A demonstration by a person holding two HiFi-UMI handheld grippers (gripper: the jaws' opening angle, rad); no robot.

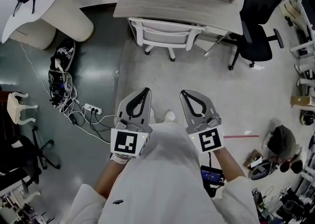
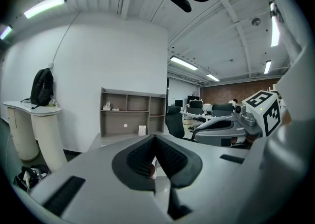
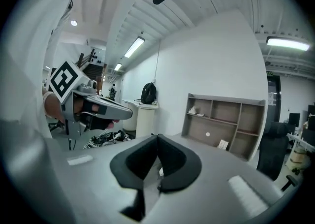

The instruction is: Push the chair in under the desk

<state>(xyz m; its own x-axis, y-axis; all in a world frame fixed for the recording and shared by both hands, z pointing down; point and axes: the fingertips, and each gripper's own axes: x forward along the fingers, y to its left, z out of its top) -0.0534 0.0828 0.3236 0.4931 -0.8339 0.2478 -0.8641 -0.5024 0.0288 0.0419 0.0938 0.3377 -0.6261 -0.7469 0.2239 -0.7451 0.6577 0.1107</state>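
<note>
White slatted chair [image 1: 166, 35] at wood-grain desk [image 1: 162, 1] — left tool [image 1: 145, 90], right tool [image 1: 183, 93] closed, empty.

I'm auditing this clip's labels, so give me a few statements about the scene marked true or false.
1. The left gripper and the right gripper are both shut and empty. True.
2. The white chair touches the left gripper. False: it stands well ahead of both grippers, at the desk.
3. A black office chair stands at the desk's right end. True.
4. The power strip lies on the desk. False: it lies on the floor to the left, among cables.
</note>
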